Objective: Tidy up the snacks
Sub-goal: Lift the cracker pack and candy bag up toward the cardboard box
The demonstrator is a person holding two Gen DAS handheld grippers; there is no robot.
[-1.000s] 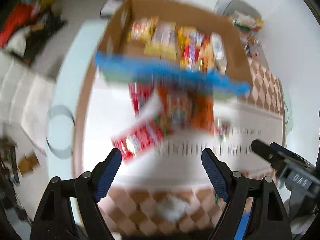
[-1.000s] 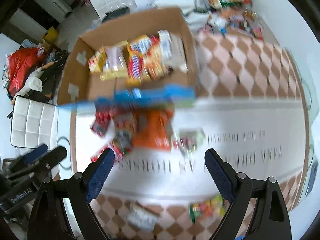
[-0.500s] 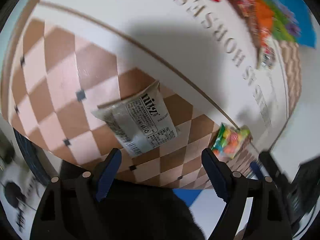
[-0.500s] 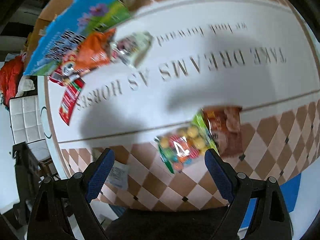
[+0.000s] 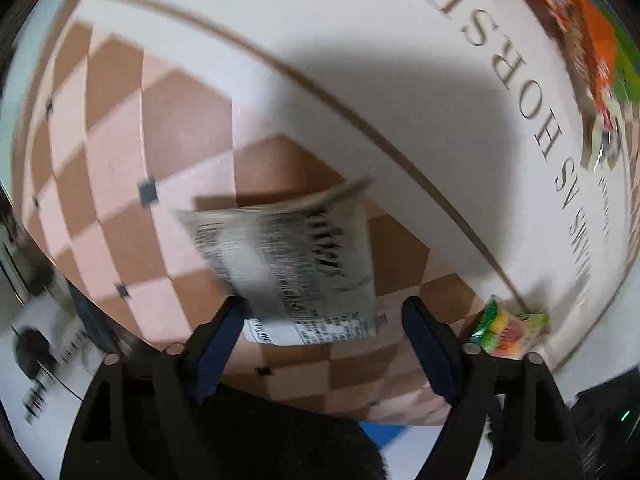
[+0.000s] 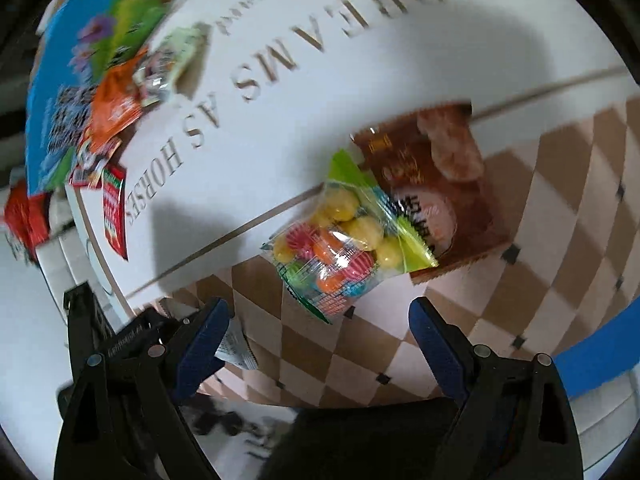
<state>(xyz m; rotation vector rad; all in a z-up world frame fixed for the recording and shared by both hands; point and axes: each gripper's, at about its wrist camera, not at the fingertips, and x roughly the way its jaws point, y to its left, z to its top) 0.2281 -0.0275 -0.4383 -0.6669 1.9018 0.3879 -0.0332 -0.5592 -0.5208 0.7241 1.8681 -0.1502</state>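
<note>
**Left wrist and right wrist: both hand-held grippers low over packets at the tabletop's near edge**

Left wrist view looks steeply down on the tabletop, covered by a cloth with a white lettered band and a brown-and-pink diamond border. The border runs out to the curved near edge just ahead of the fingers; beyond it is floor and a dark shape. The white band between the border and the far pile is bare, in shadow.

A grey packet with black print lies on the border, blurred, one corner lifted. The left hand-held gripper straddles its near end. Its jaws are closing with the packet between them; the left finger looks to be at the packet's edge, the right finger stands clear, so nothing is pinched.

In the right wrist view a clear candy bag with green ends, full of yellow, orange and pink balls, lies across the line where band meets border, overlapping a brown packet. The right hand-held gripper is spread wide just short of the bag, touching nothing; its jaws are closing slightly. The grey packet's corner shows beside its left finger.

Far left, a snack pile rests against a blue box near the tabletop's edge.
</note>
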